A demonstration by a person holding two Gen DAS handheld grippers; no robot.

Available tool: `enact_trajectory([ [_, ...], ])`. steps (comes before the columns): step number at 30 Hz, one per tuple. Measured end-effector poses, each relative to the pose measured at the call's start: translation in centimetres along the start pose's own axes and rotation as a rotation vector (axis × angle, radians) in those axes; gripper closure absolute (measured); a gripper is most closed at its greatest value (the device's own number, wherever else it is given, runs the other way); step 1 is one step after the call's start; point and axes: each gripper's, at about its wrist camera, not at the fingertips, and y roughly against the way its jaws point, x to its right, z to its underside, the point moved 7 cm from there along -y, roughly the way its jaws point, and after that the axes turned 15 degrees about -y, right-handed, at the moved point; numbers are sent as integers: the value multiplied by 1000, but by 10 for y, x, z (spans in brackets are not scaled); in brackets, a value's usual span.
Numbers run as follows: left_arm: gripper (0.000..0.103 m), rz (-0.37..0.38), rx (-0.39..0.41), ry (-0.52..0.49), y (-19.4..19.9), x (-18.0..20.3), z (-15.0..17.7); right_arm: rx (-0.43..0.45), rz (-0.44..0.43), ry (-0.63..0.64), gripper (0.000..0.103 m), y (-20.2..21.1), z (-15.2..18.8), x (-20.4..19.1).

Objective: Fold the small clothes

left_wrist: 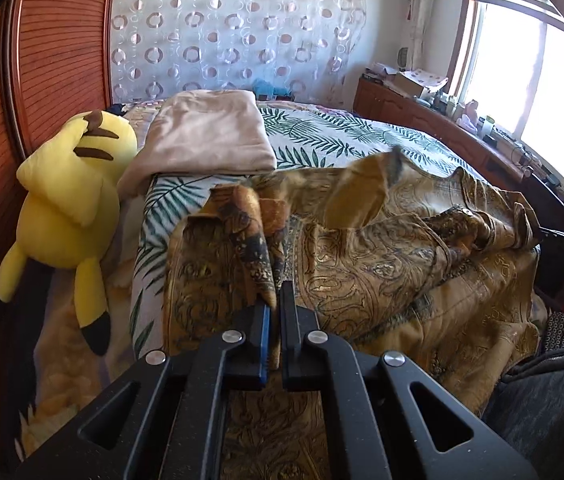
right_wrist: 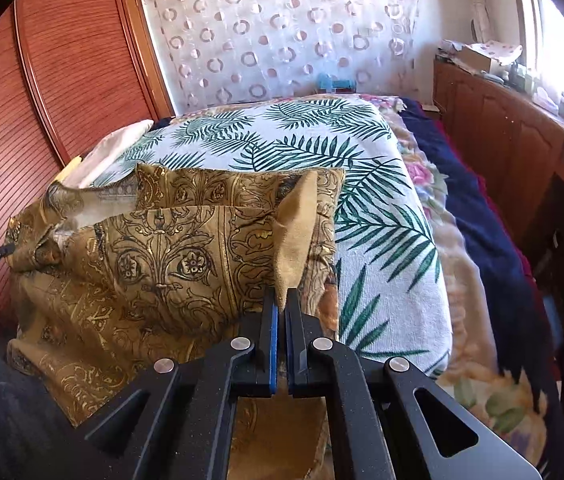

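Between the closed pads of the left gripper (left_wrist: pixel 276 312) a bunched corner of the gold paisley-print garment (left_wrist: pixel 361 264) is pinched, and the right gripper (right_wrist: pixel 282 308) clamps another edge of it the same way, showing its plain mustard underside. Outward from both grips the garment lies doubled over the near end of the palm-leaf bedspread (right_wrist: pixel 381 208), well short of the folded beige cloth (left_wrist: pixel 210 136) and the yellow plush toy (left_wrist: pixel 70 200). It looks like light, limp woven stuff that sags and creases between holds, so I judge corners and hems the best places to grip.
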Motion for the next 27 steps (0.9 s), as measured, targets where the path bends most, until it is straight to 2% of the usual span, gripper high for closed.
enact_trajectory([
  [8,98,2,-8,-12,3,-1,2,-34,12,16,101,-2,15,3],
  [13,96,-36,13,-36,16,-6,-7,-42,11,23,101,-4,11,5],
  [15,87,-53,37,-46,25,-8,-12,-35,4,22,101,1,9,6],
  [19,50,-77,105,-54,40,-17,-30,2,7,45,101,16,0,4],
  [20,35,-87,111,-55,41,-22,-37,19,12,53,100,21,-4,4],
  [22,22,-106,122,-57,39,-28,-46,54,19,58,97,28,-14,5],
  [25,22,-108,131,-48,26,-41,-62,100,25,61,93,34,-30,6],
  [27,22,-99,118,-26,15,-48,-67,122,48,63,75,31,-40,6],
])
